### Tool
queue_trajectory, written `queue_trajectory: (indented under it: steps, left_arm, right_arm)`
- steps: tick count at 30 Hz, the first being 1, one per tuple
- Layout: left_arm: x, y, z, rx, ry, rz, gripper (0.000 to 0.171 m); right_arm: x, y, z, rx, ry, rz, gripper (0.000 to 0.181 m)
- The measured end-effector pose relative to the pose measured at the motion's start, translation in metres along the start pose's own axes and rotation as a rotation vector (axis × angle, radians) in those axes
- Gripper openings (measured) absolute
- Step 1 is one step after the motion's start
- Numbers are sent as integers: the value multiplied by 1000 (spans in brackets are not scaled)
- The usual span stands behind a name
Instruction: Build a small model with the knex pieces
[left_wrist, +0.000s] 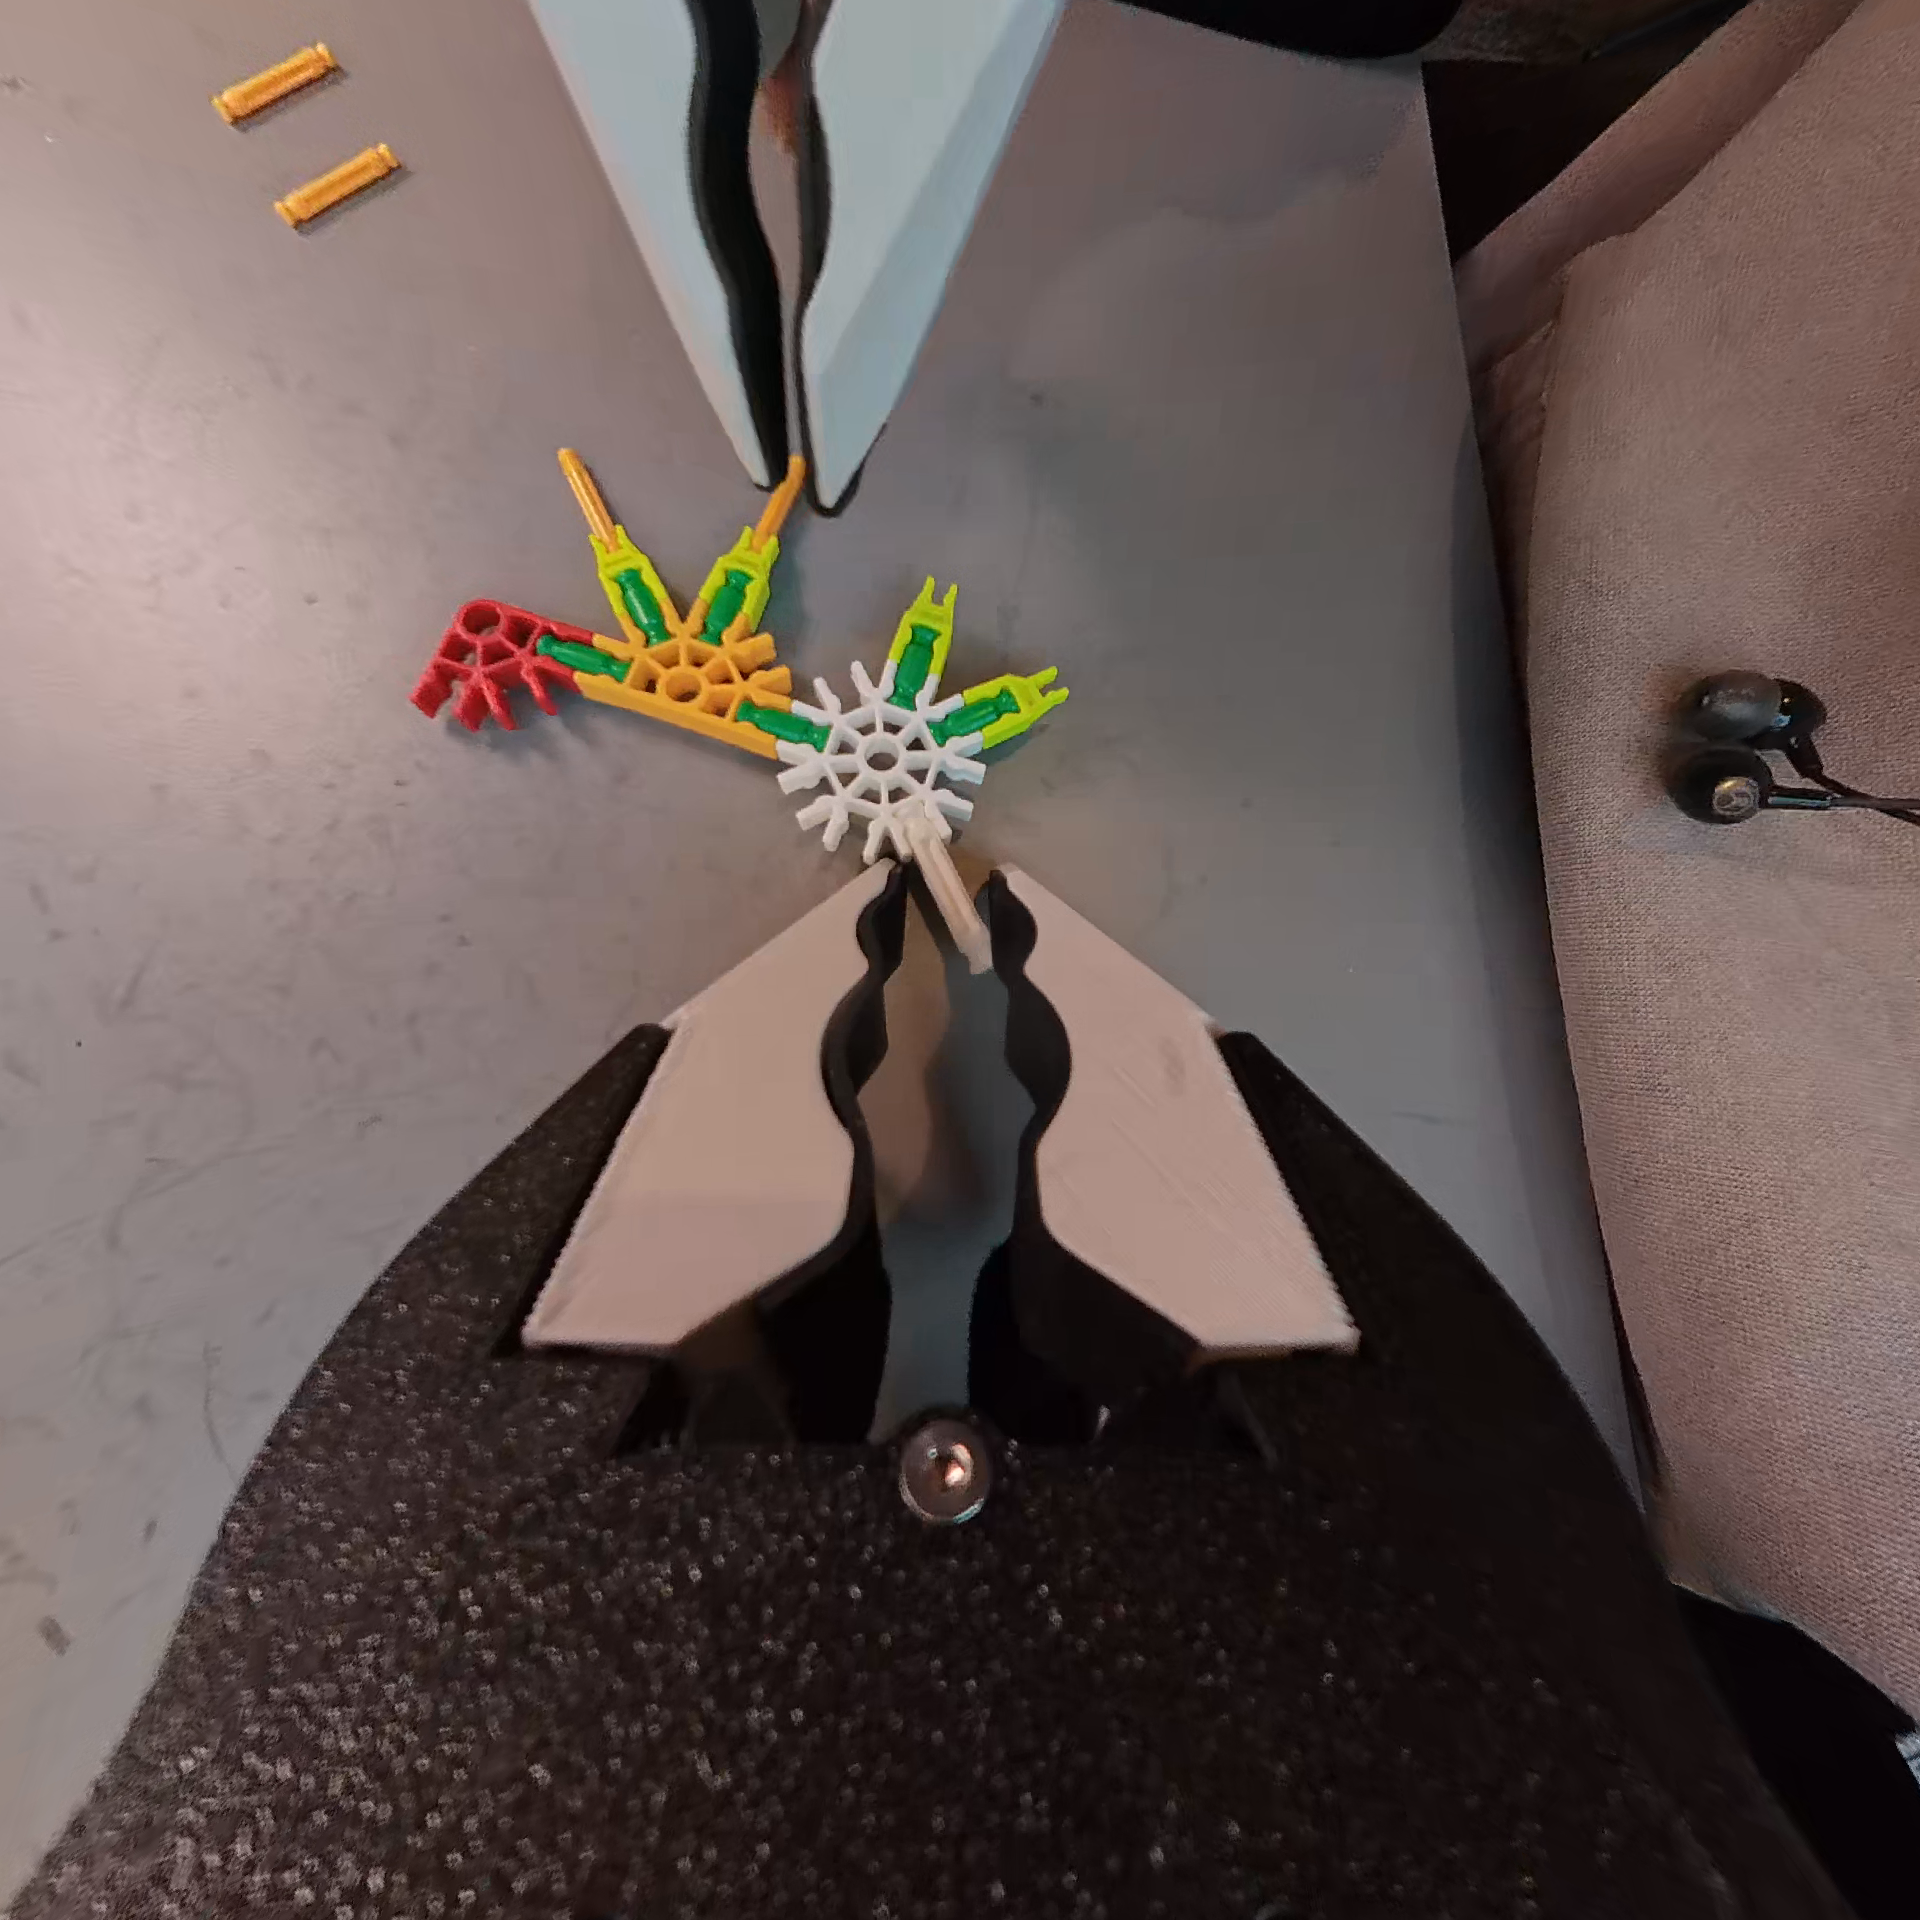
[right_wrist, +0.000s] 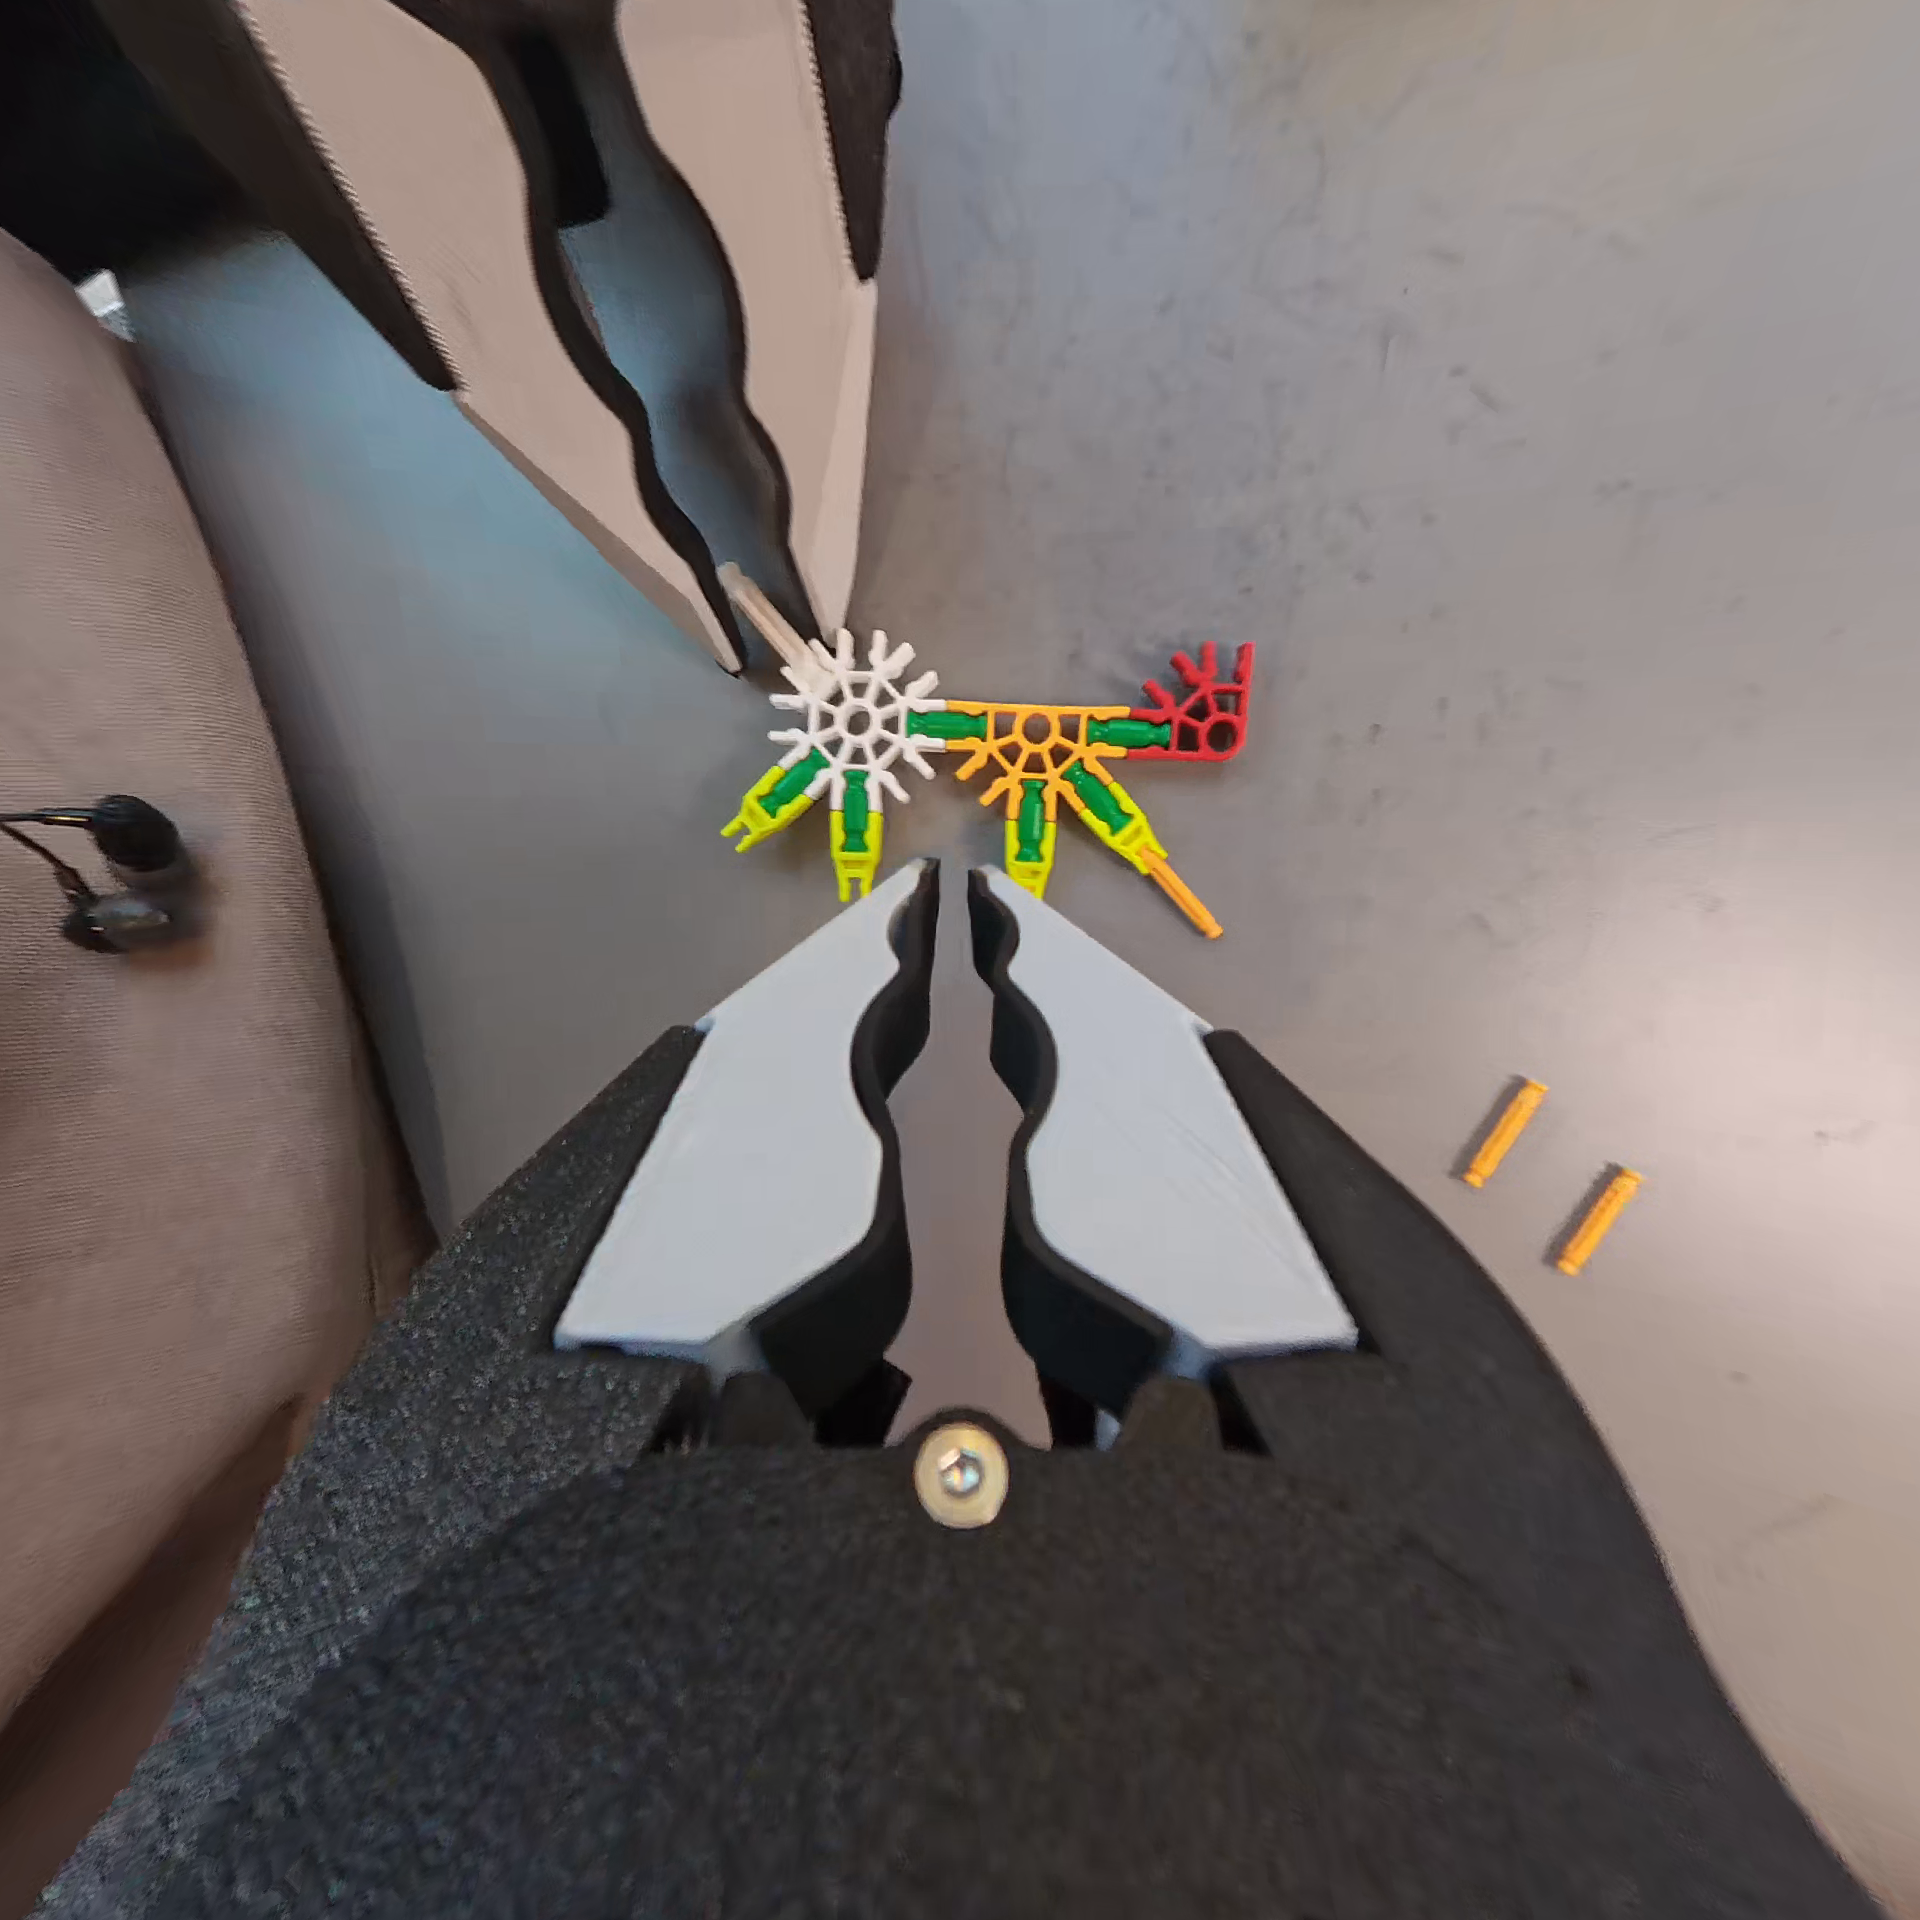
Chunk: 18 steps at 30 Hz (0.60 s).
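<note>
On the grey bench (left_wrist: 260, 935), a flat plastic rod-and-connector toy (left_wrist: 727, 675) lies. At six o'clock, the left gripper (left_wrist: 940, 883), jaws apart, straddles its white rod (left_wrist: 951, 904). At twelve, the right gripper (left_wrist: 795, 488) pinches an orange rod (left_wrist: 781, 509); pulling could separate joints.

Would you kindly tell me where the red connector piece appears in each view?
Left wrist view: red connector, left of centre, at the model's left end.
Right wrist view: red connector, right of centre, at the model's right end.
Shared landmark: white snowflake connector.
</note>
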<state>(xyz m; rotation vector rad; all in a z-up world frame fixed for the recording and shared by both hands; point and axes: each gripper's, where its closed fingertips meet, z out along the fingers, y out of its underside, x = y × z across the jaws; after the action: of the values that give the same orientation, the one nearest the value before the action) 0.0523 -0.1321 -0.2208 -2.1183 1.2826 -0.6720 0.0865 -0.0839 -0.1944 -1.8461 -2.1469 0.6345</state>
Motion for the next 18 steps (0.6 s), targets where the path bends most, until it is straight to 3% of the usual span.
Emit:
queue_trajectory:
  steps: [8,18]
  left_arm:
    - [4,-4,-6,33,28,1,23]
    - [-1,1,-2,-7,-11,11,15]
  right_arm:
    - [-26,-5,18,30,-1,-67,1]
    - [-23,-2,29,-135,31,-104,0]
